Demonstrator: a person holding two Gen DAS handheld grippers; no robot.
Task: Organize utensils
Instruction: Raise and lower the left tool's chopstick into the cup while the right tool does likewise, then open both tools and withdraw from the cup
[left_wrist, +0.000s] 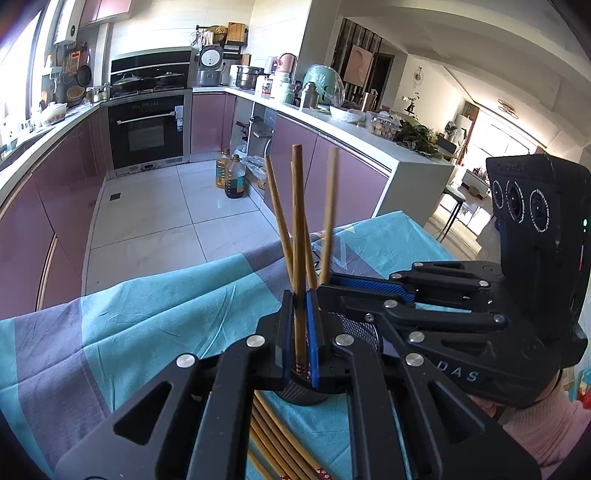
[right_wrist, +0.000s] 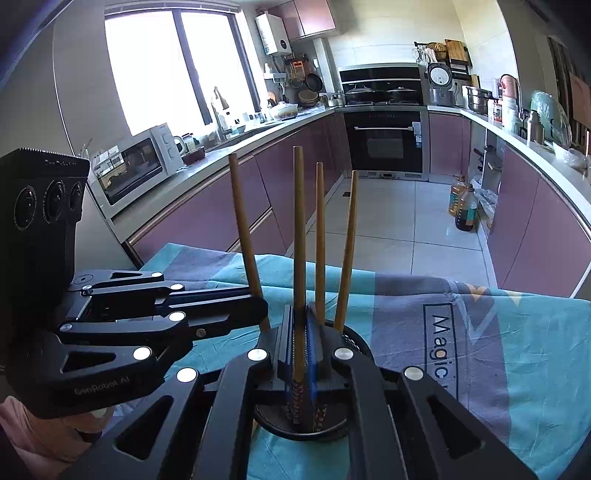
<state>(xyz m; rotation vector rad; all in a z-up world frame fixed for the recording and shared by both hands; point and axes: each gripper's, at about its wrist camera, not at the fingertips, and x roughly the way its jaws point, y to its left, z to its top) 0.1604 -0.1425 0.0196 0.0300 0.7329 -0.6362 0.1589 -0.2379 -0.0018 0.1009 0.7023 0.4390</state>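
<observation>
**Both grippers pinching chopsticks over the holder**

Left wrist view only: loose chopsticks (left_wrist: 273, 443) are lying on the desk cloth (left_wrist: 147, 325) under the left gripper (left_wrist: 301, 332), nearer the camera than the holder. It is also showing the right gripper (left_wrist: 325, 291) coming in from the right, its fingertips just beside the left one's.

Right wrist view only: the open mouth of the dark mesh chopstick holder (right_wrist: 325, 430) is sitting directly below the right gripper (right_wrist: 301, 347), with patterned chopstick ends visible inside. The left gripper (right_wrist: 258, 310) is reaching in from the left.

Left gripper: jaws pressed nearly together, pinching one dark-ended chopstick (left_wrist: 297, 221) upright.

Right gripper: jaws likewise nearly together, pinching an upright chopstick (right_wrist: 299, 240).

More chopsticks are standing in the holder, splaying outward just beyond both grippers' tips. The holder is resting on the cloth-covered desk.
</observation>
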